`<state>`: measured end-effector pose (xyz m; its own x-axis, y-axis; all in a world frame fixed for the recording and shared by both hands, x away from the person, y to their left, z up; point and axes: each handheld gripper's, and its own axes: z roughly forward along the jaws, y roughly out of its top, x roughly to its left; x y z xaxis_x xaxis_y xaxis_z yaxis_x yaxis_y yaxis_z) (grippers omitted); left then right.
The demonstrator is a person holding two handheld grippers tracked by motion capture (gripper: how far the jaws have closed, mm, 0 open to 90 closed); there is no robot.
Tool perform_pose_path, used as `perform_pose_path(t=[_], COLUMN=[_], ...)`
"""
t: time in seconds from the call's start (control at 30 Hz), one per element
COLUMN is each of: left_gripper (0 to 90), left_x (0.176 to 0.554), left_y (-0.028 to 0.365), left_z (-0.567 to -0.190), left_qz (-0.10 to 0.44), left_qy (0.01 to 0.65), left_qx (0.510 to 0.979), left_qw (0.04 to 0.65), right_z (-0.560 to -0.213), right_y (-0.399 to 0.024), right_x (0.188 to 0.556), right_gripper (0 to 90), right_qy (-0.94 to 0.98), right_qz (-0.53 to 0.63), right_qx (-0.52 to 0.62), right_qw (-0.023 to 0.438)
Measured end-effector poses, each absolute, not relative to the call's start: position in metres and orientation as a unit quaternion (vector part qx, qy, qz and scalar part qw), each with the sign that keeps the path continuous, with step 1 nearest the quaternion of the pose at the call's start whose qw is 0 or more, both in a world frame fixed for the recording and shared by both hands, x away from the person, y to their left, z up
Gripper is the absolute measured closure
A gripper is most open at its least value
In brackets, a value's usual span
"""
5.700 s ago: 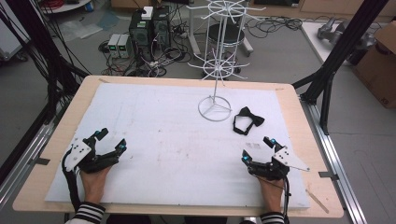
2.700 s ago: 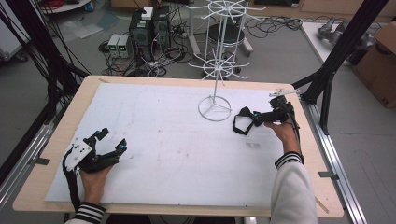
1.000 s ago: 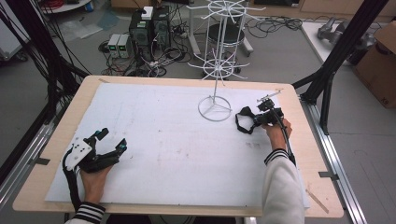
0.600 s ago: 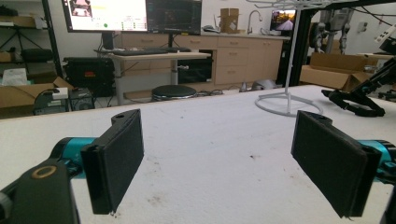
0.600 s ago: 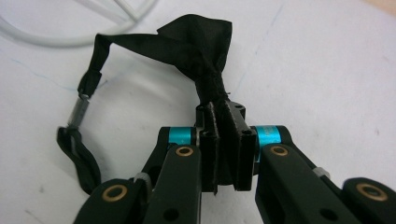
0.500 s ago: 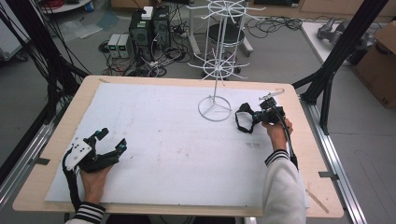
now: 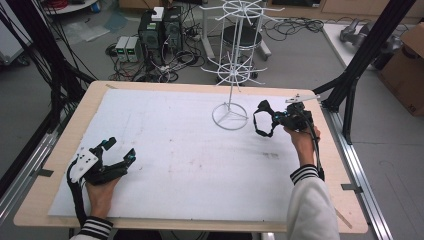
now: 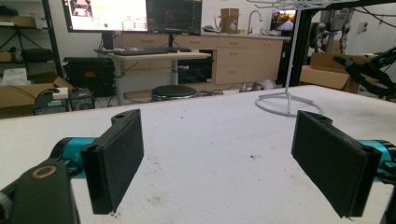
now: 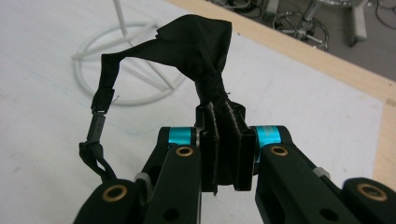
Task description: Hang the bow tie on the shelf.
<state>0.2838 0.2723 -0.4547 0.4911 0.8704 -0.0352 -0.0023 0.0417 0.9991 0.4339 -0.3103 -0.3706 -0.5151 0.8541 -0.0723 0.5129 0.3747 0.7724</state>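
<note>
A black bow tie with a thin strap hangs off the table at the right. My right gripper is shut on it. In the right gripper view the two pads pinch the fabric of the bow tie, and its strap with a clasp loops down to the left. A white wire display stand rises just left of it, its round base right behind the bow tie. My left gripper rests open on the white mat near the front left, with nothing between its pads.
A white mat covers the wooden table. Black frame posts stand at the right edge. Computers and cables lie on the floor behind. The stand's base lies ahead of the left gripper.
The right gripper went from the front right to the bow tie, closed on it and has lifted it off the mat beside the stand. The left gripper has stayed put.
</note>
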Motion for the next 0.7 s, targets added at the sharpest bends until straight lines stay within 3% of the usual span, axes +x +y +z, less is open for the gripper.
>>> perform_pose_path(t=[0.7], left_gripper=[17.3], left_x=[0.283], left_y=[0.272], left_z=[-0.455], left_qz=[0.353], left_qy=[0.359], left_qx=[0.6], left_qw=[0.622], right_z=[-0.315], right_y=[-0.308], right_x=[0.378], right_gripper=[84.5], right_qy=[0.747], right_qz=[0.454], right_qx=[0.387], right_qw=[0.293])
